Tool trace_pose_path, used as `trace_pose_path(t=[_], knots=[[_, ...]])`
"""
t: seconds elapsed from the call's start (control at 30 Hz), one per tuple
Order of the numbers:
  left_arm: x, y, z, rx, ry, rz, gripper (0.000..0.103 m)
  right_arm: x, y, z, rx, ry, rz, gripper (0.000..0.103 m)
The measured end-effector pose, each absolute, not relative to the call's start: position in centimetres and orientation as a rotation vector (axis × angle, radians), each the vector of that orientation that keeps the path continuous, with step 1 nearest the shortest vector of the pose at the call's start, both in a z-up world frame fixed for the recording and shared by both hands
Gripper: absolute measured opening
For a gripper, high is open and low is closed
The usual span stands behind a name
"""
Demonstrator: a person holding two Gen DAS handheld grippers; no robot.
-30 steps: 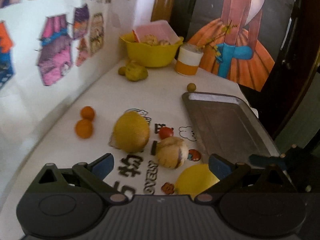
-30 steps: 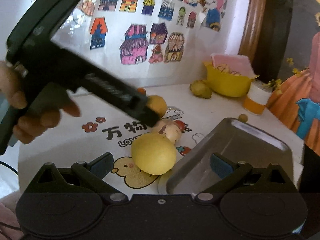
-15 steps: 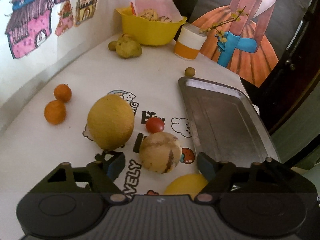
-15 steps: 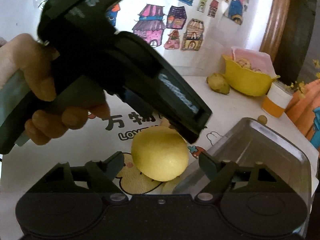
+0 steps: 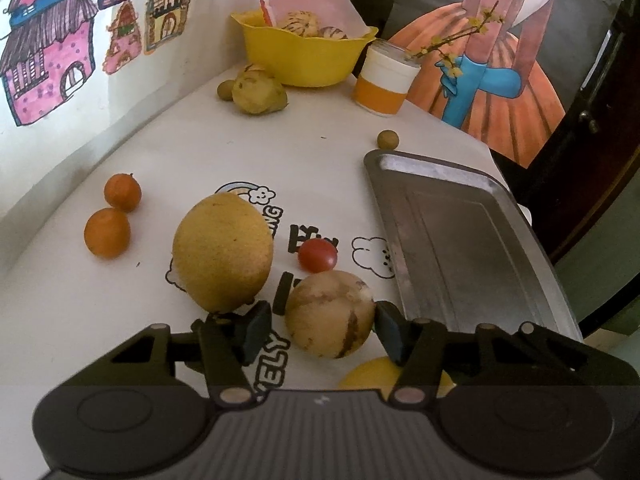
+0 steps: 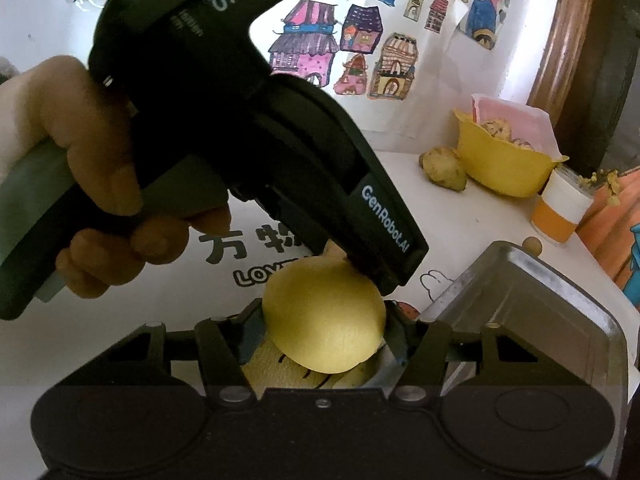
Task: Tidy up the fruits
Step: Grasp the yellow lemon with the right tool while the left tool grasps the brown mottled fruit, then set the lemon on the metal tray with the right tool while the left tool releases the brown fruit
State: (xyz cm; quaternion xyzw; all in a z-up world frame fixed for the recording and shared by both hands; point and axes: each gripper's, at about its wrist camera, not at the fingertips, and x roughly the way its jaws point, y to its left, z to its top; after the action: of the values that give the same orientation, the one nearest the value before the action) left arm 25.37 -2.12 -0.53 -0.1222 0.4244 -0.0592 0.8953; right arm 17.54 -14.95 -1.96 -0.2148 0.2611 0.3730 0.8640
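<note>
Left wrist view: left gripper [image 5: 322,322] brackets, without clearly gripping, a mottled round fruit [image 5: 330,314] beside the metal tray [image 5: 472,248], while right gripper [image 6: 324,330] clasps a smooth yellow lemon [image 6: 324,316].

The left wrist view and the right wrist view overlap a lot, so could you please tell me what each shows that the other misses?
Only the left wrist view shows the two oranges, the cherry tomato, the large yellow melon and the left tongs bracketing a mottled round fruit. Only the right wrist view shows the hand holding the other tool, and the right tongs closed on the yellow fruit. Both show the metal tray, yellow bowl and orange-banded cup.
</note>
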Motion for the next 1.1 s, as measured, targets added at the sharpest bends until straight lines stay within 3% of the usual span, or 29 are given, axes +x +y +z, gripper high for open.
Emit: trace_pose_path(t=[0.1,0.6,1.1], knots=[[25.5,-2.1,-0.5,-0.267,0.884,-0.144,0.052,17.8,-15.0,-1.9,-0.434,0.558,0.776,0.063],[22.6,-1.2,1.8,-0.298,0.823,-0.137,0.05,14.8,-15.8,-1.5,-0.368,0.55,0.72,0.062],[27.0,-3.8,9.7,-0.285,0.61,-0.172,0.05,21.2,-22.3,8.1,-0.134,0.465,0.534,0.062]])
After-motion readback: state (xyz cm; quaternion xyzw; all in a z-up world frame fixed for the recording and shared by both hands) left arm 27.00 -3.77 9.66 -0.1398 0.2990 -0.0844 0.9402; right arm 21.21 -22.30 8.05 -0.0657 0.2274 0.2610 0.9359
